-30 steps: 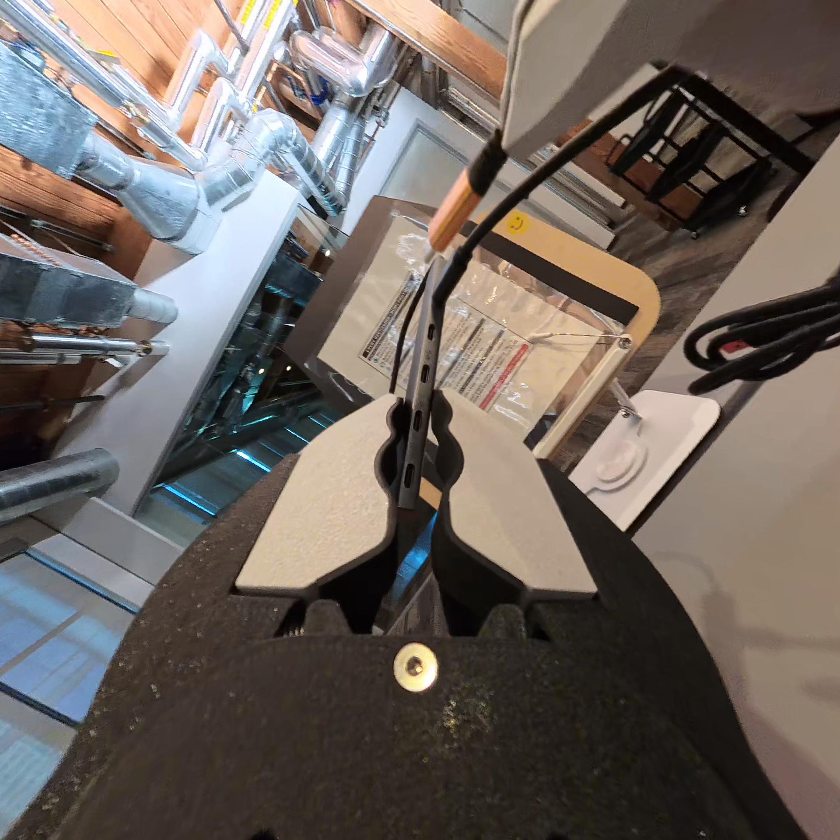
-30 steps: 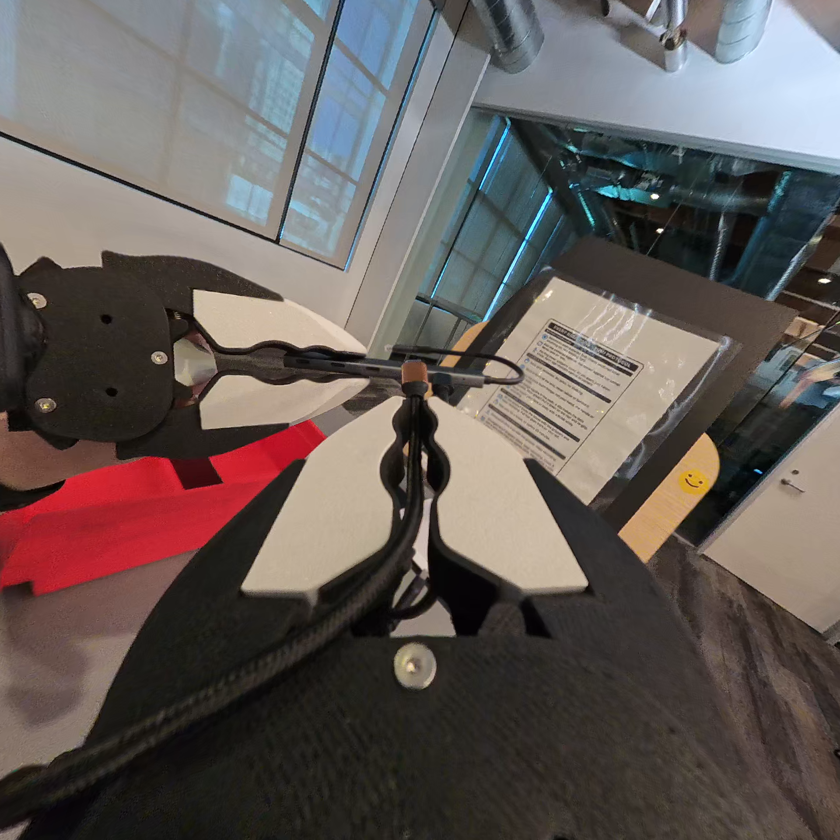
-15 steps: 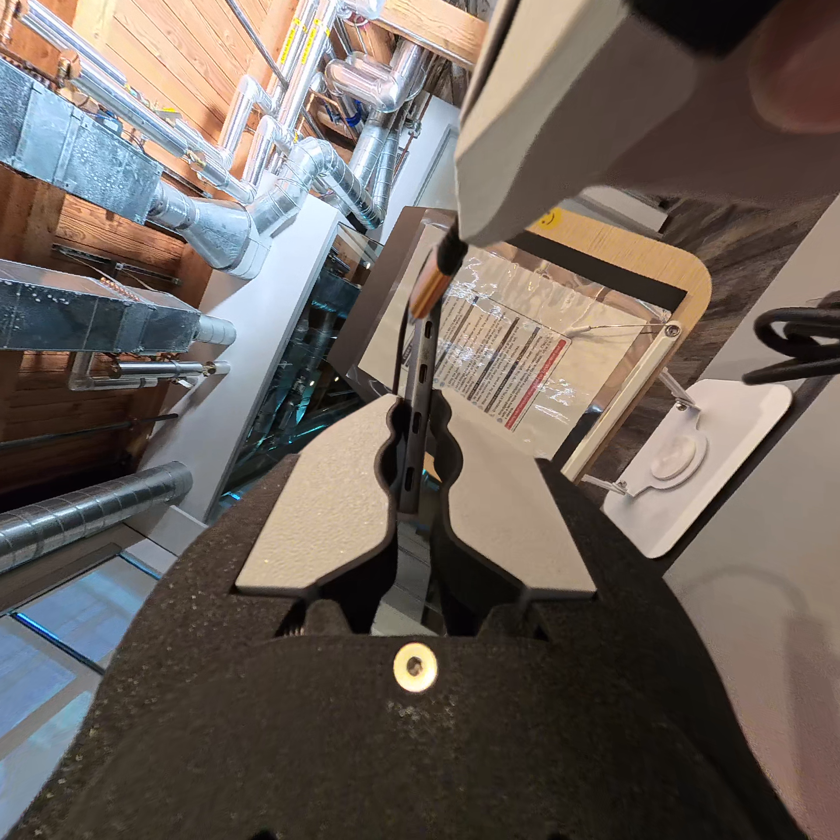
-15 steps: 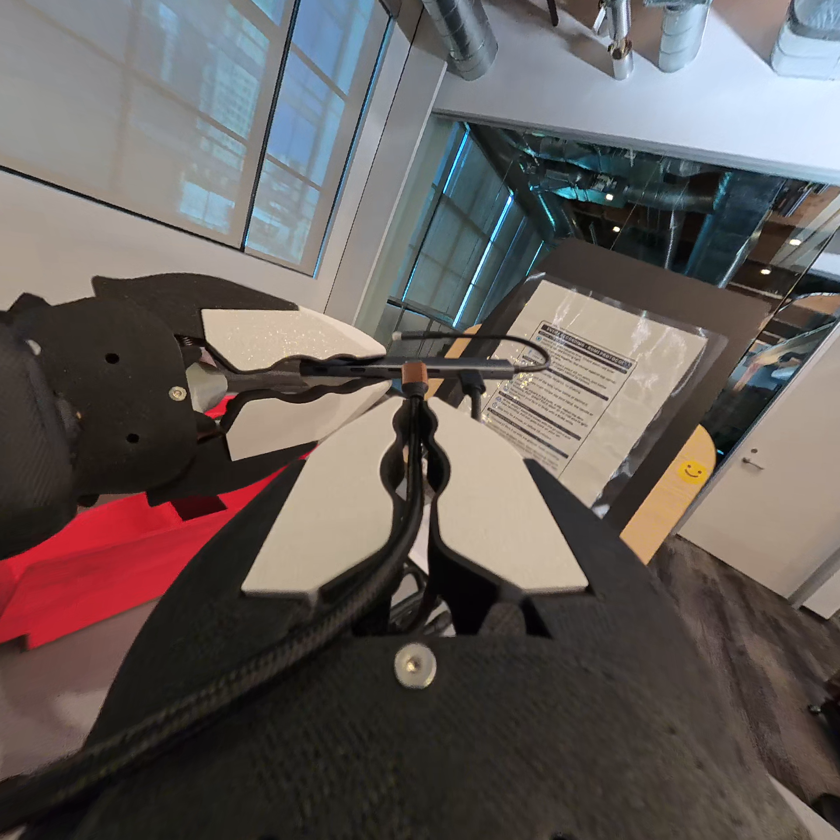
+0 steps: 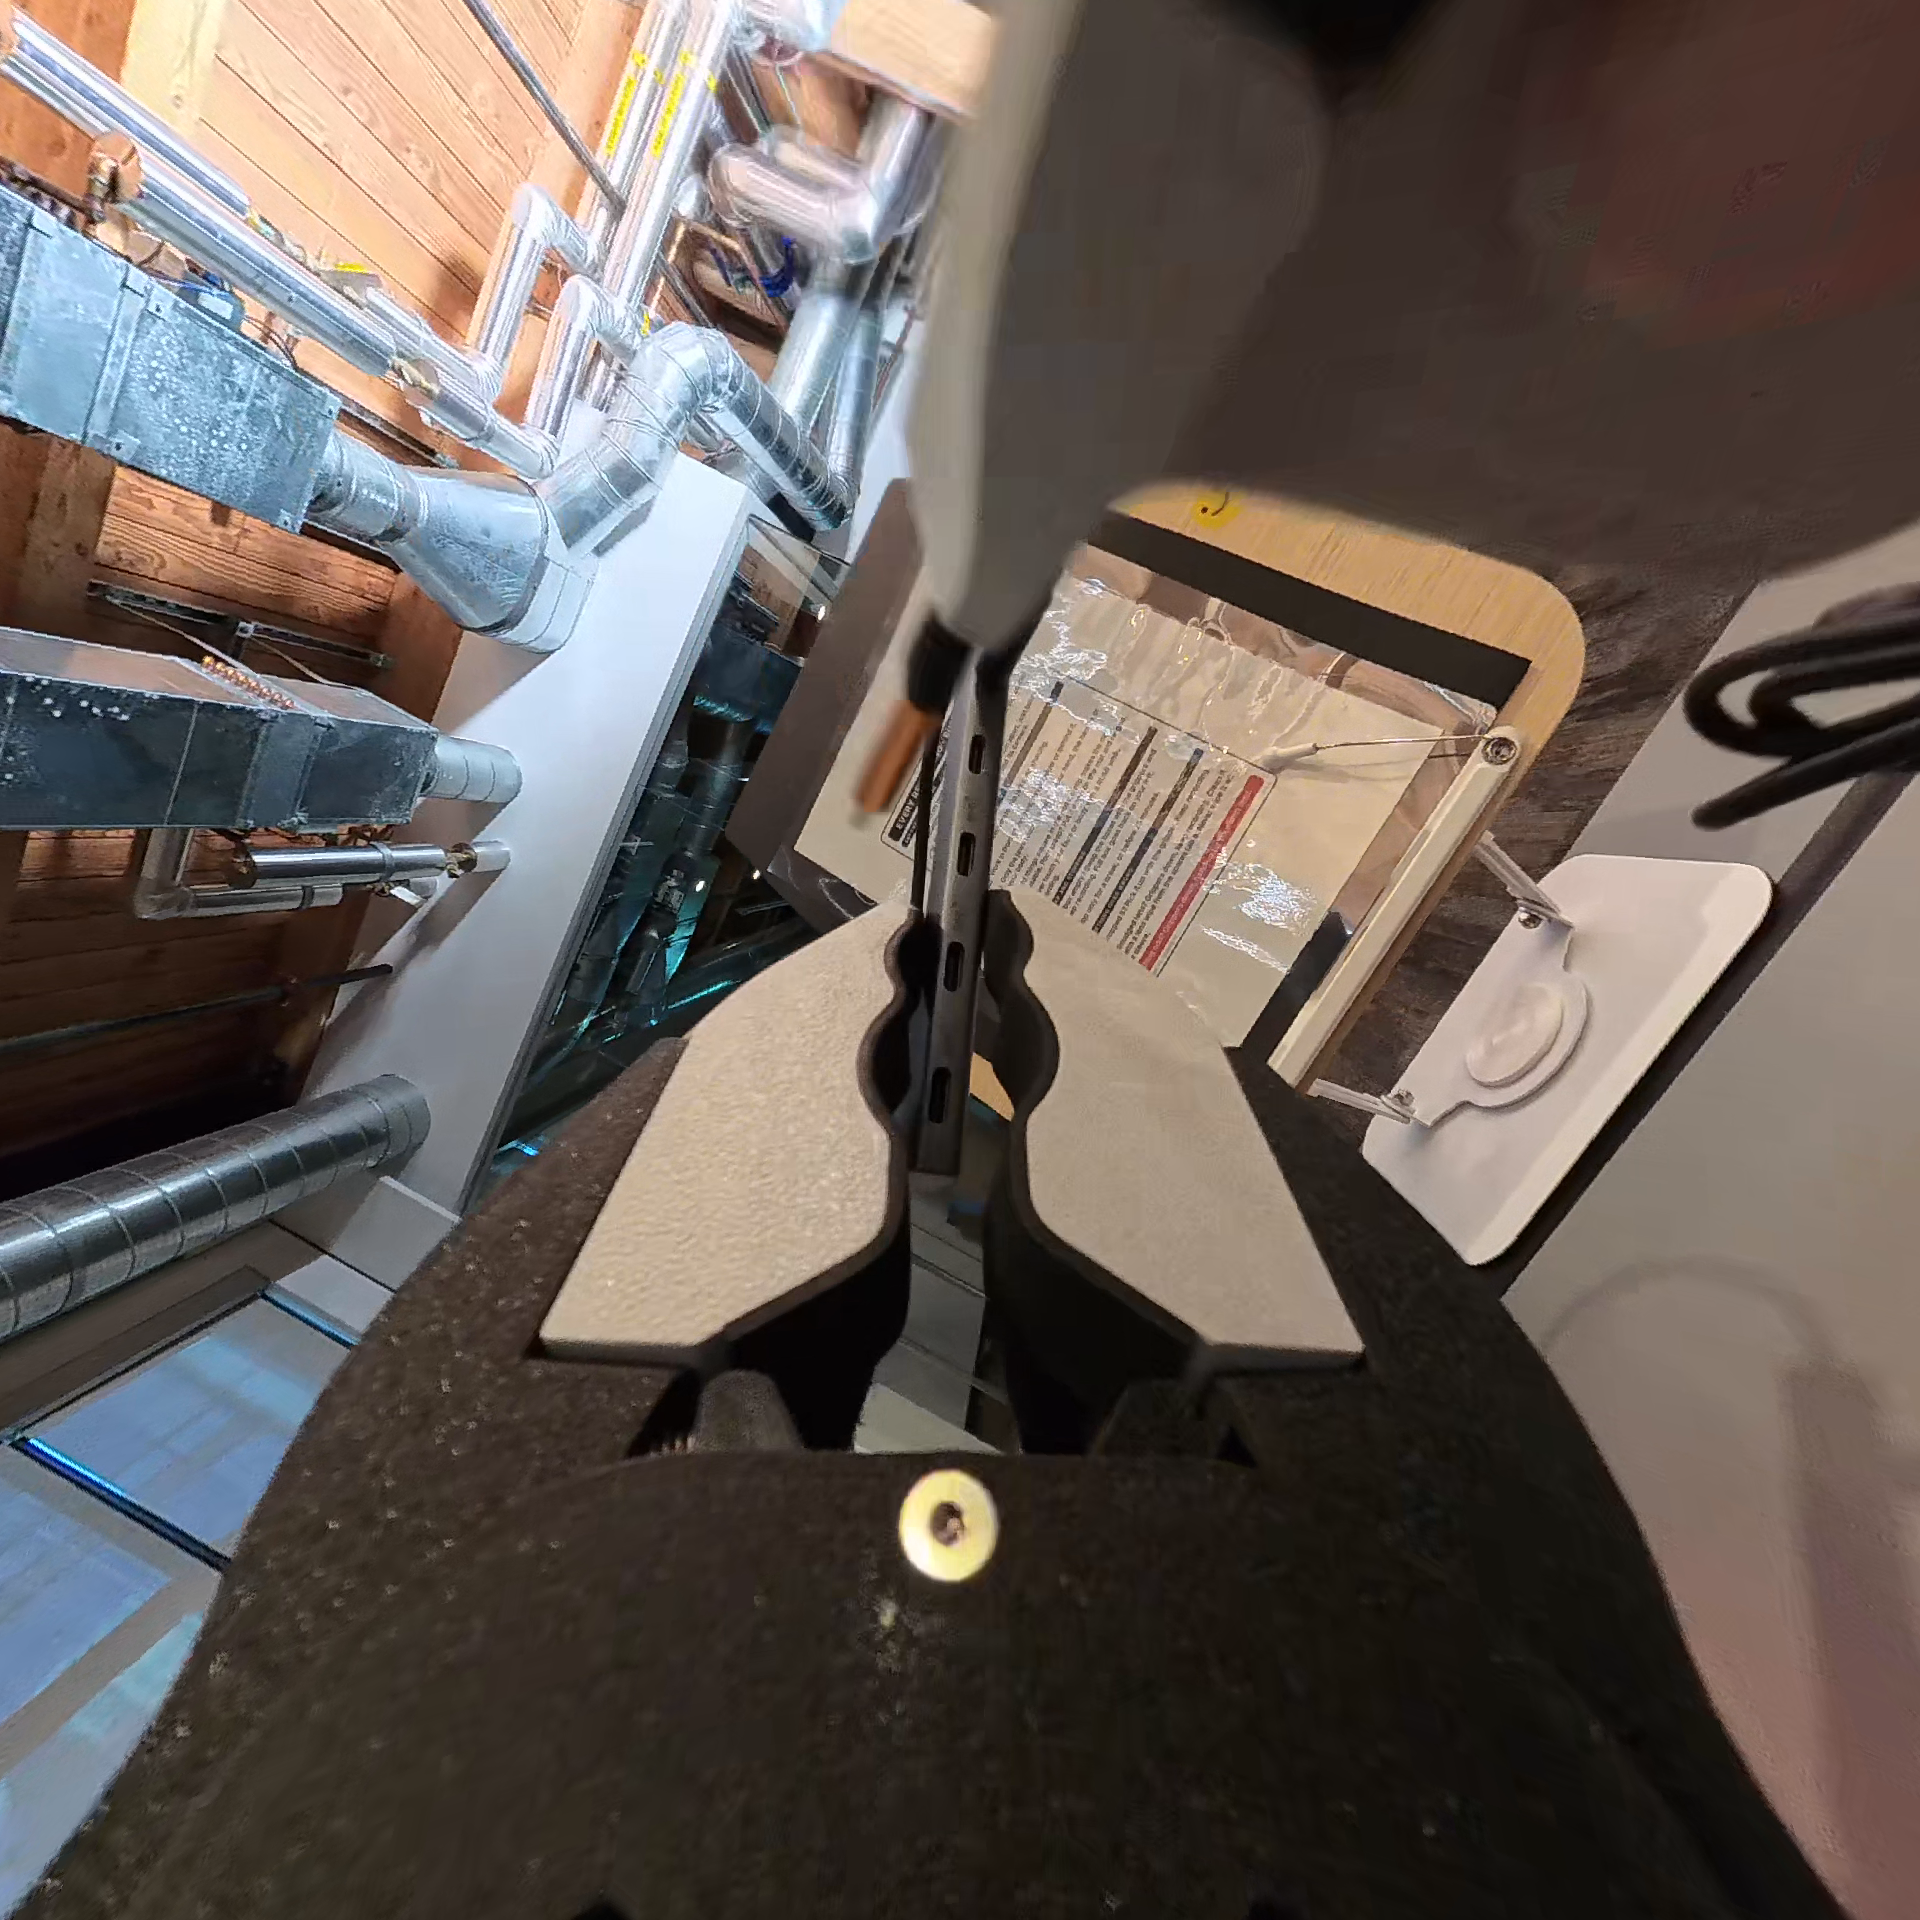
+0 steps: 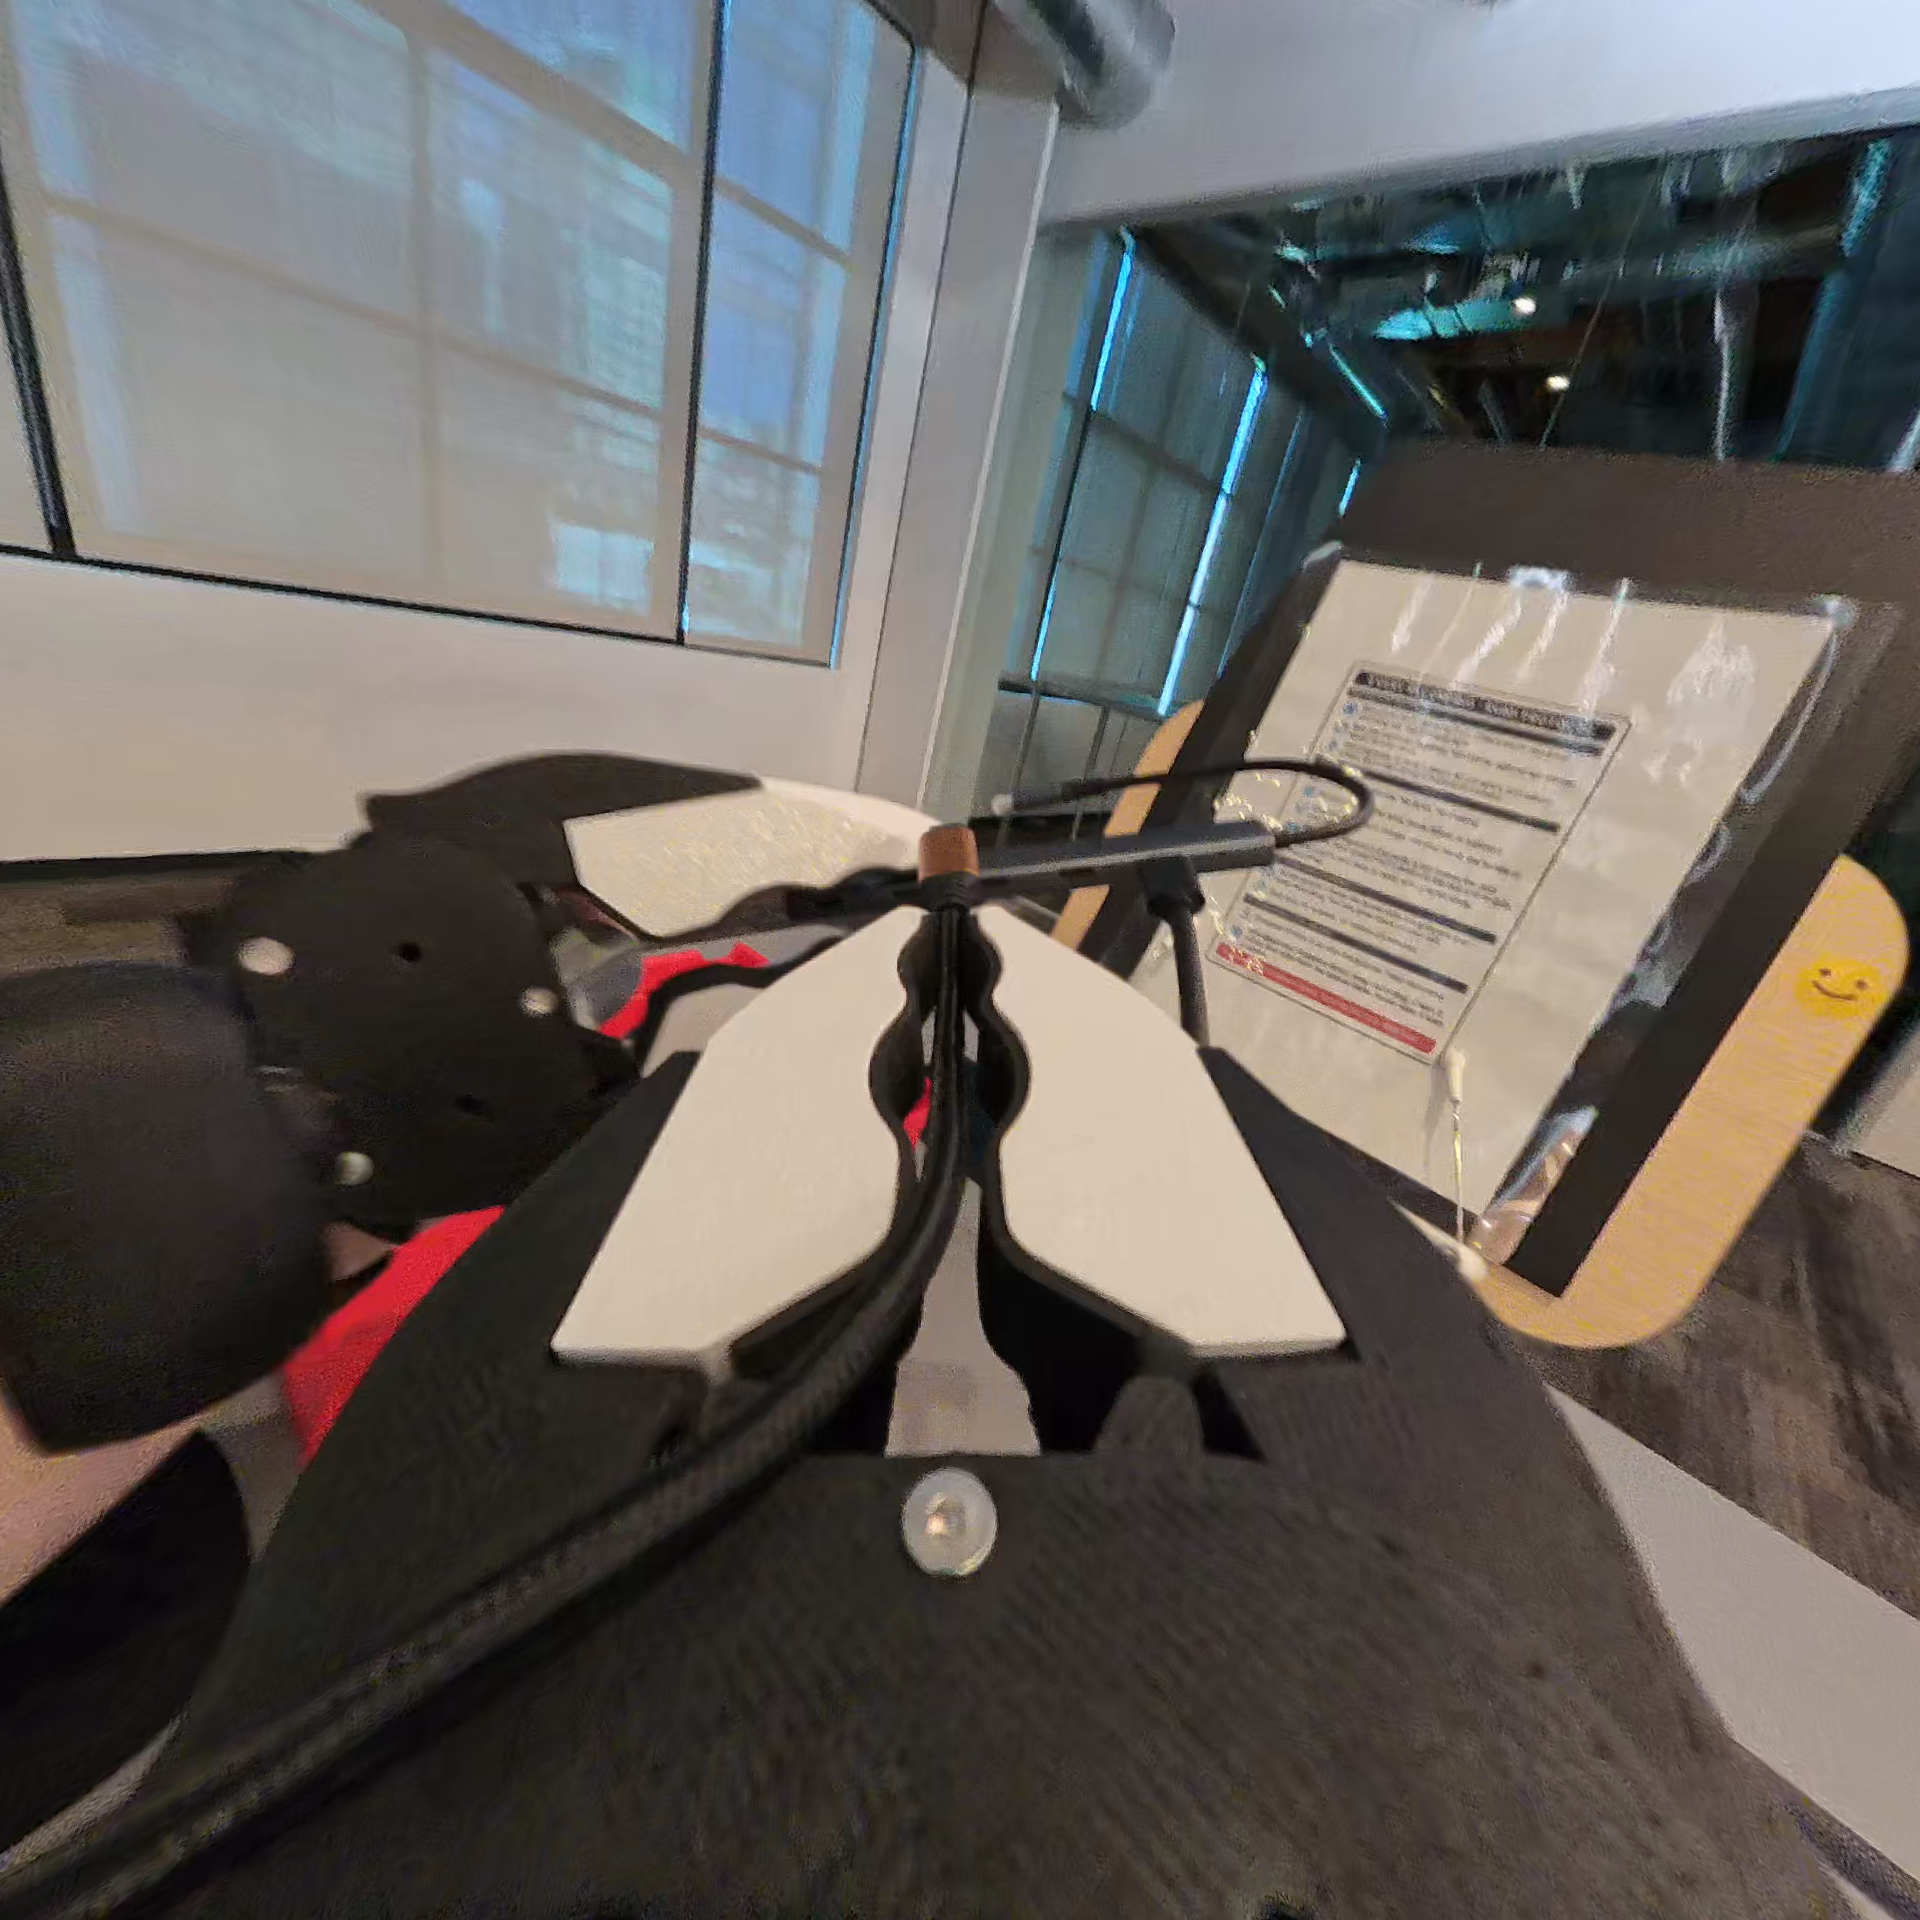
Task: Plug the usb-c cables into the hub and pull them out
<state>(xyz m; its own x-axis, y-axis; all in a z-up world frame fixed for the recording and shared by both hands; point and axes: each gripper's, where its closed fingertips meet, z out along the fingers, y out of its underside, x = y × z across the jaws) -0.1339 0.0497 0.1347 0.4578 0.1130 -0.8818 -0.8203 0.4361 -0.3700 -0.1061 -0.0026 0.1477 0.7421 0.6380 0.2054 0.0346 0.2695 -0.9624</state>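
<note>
Left tool (image 5: 954, 1023) clamped on hub (image 5: 961, 894); right tool (image 6: 948, 971) clamped on cable (image 6: 940, 1122), its copper plug (image 6: 948, 850) beside hub; framed sign (image 6: 1496, 842) behind, right of centre.

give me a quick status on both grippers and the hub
Left gripper shut on hub. Right gripper shut on braided cable, copper plug at hub's port edge, seating unclear. Another cable already plugged in.

A dark grey hub (image 5: 961, 940) is seen between pale grey finger pads (image 5: 764, 1132) set on a speckled black gripper body (image 5: 935, 1714). A copper-coloured plug (image 6: 948, 854) ends a black braided cable (image 6: 665, 1496). A red surface (image 6: 364, 1340) and a yellow smiley sticker (image 6: 1839, 985) are shown.
</note>
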